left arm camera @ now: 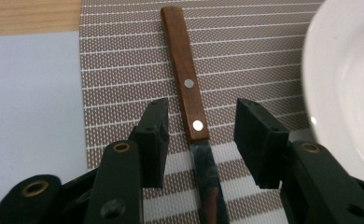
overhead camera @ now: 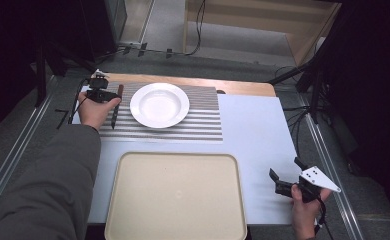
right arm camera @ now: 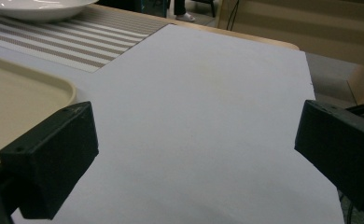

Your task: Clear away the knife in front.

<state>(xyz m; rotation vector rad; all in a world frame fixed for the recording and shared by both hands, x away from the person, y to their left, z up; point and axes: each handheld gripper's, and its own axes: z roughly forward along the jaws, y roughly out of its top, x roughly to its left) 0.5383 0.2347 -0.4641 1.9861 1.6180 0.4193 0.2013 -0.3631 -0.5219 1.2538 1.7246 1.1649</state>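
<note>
In the high view, the knife [overhead camera: 116, 106] is seen lying flat on the left part of the striped placemat [overhead camera: 203, 125], just beside the white plate [overhead camera: 159, 104]. Its long axis runs nearly straight away from the person, with the wooden handle at the far end and the blade toward the near side. The left gripper [overhead camera: 104, 95] is held over it by a hand. A beige tray [overhead camera: 133, 210] lies nearer the person, and the right gripper [overhead camera: 287, 175] is held at the table's right near corner, well apart.

In the left gripper view, the knife [left arm camera: 192, 109] is seen between the two jaws, which stand apart on either side of it without touching. The plate [left arm camera: 343, 88] is close on the right.

In the right gripper view, the jaws are spread wide over the bare white table surface [right arm camera: 208, 116], with nothing between them.
</note>
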